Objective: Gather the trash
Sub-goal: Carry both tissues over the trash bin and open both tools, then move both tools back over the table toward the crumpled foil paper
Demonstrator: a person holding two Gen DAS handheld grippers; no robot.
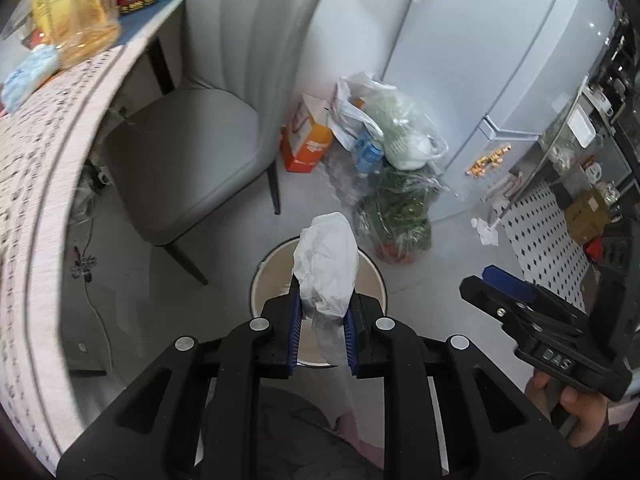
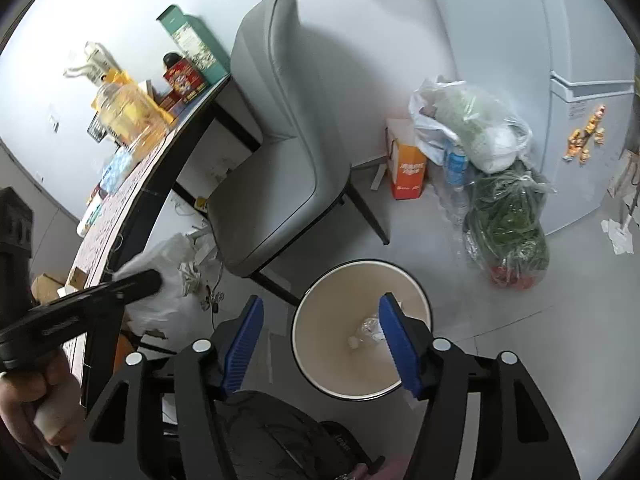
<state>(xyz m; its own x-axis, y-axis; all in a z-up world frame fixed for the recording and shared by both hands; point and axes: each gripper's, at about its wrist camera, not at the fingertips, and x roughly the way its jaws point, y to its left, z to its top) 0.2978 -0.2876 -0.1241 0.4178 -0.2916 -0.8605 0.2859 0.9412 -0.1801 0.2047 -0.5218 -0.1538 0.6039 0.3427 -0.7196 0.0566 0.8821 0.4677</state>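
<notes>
My left gripper (image 1: 322, 302) is shut on a crumpled white tissue (image 1: 326, 264) and holds it above the round cream trash bin (image 1: 276, 276) on the floor. In the right wrist view the left gripper (image 2: 154, 278) shows at the left with the white tissue (image 2: 158, 300) around its tip, left of the bin. My right gripper (image 2: 322, 312) is open and empty, hovering over the near left side of the trash bin (image 2: 332, 360). A crumpled clear plastic piece (image 2: 370, 330) lies inside the bin. The right gripper also shows in the left wrist view (image 1: 486, 280).
A grey chair (image 2: 280, 168) stands behind the bin beside a patterned table (image 1: 36, 184) that carries an oil bottle (image 1: 82, 12) and boxes. Plastic bags of groceries (image 2: 496, 184) and an orange carton (image 2: 408, 168) sit by the fridge (image 2: 576, 120). White scraps (image 2: 618, 236) lie on the floor.
</notes>
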